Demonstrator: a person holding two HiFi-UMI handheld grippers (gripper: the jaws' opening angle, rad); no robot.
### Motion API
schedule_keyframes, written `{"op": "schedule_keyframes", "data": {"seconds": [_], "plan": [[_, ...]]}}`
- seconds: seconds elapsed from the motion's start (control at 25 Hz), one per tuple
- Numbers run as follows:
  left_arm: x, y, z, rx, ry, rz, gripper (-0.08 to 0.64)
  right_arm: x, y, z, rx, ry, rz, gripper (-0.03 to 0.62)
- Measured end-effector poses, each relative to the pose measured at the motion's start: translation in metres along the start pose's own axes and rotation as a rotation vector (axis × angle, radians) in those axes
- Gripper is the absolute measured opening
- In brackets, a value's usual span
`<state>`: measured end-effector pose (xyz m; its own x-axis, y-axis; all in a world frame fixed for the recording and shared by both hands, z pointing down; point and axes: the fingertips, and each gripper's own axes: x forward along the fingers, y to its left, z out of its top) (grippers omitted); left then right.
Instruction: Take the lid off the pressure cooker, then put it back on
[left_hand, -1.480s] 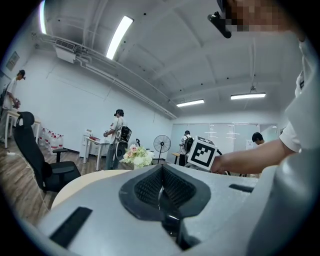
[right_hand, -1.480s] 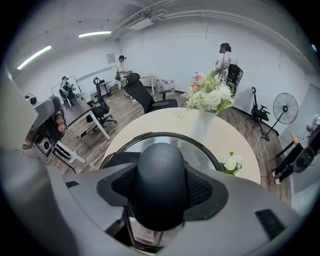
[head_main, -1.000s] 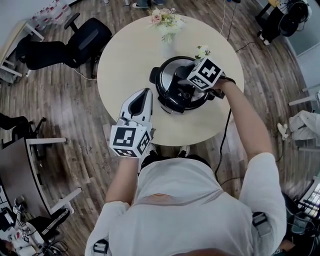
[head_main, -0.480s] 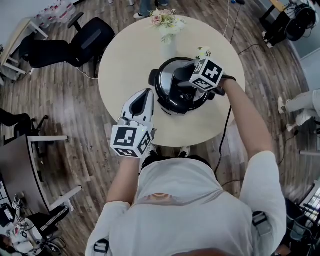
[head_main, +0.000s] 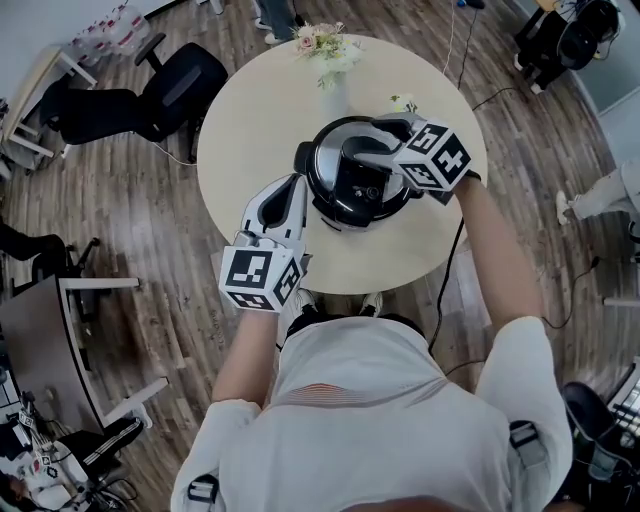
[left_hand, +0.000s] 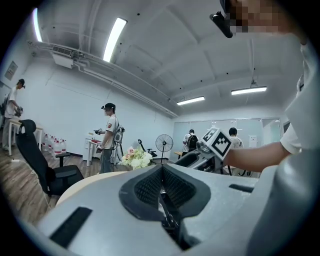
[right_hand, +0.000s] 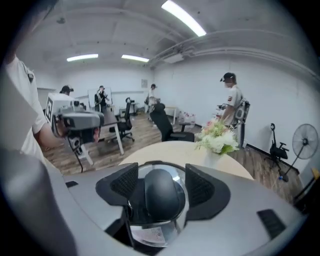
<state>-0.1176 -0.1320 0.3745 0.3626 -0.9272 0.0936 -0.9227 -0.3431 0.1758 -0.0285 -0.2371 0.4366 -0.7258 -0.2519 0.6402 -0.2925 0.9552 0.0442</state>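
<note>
A black pressure cooker (head_main: 350, 205) stands on the round beige table (head_main: 260, 110). Its shiny lid (head_main: 325, 150) has a black knob (right_hand: 160, 192) that sits between the pads of my right gripper (head_main: 372, 150), which grips it from the right, tilted downward. The lid's rim (right_hand: 175, 220) shows around the knob, raised a little off the pot. These jaws have just been opening slightly with the knob still between them. My left gripper (head_main: 292, 188) is shut on nothing (left_hand: 162, 187) and hovers level just left of the cooker.
A vase of flowers (head_main: 328, 45) stands at the table's far edge behind the cooker. The cooker's cord (head_main: 450, 270) hangs off the table's right side. A black office chair (head_main: 170, 80) stands to the left. Several people stand around the room.
My right gripper has risen and tipped further downward with the knob in it, and the lid has come up with it. The left gripper has stayed put.
</note>
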Motion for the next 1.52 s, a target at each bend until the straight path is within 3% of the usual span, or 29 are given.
{"op": "schedule_keyframes", "data": {"seconds": [0.28, 0.36, 0.56, 0.8, 1.52], "plan": [[0.002, -0.003, 0.022, 0.031, -0.031, -0.009, 0.004, -0.094, 0.002, 0.045, 0.1, -0.368, -0.262, 0.21], [0.004, -0.003, 0.025, 0.036, -0.033, -0.01, 0.004, -0.115, 0.009, 0.047, 0.134, -0.445, -0.304, 0.151], [0.009, -0.011, 0.027, 0.052, -0.025, -0.021, 0.004, -0.14, 0.025, 0.027, 0.195, -0.523, -0.428, 0.026], [0.012, -0.023, 0.026, 0.071, -0.02, -0.03, 0.004, -0.169, 0.023, 0.0, 0.283, -0.592, -0.612, 0.0], [0.014, -0.033, 0.026, 0.077, -0.018, -0.041, 0.005, -0.185, 0.012, -0.005, 0.292, -0.565, -0.632, -0.002]]}}
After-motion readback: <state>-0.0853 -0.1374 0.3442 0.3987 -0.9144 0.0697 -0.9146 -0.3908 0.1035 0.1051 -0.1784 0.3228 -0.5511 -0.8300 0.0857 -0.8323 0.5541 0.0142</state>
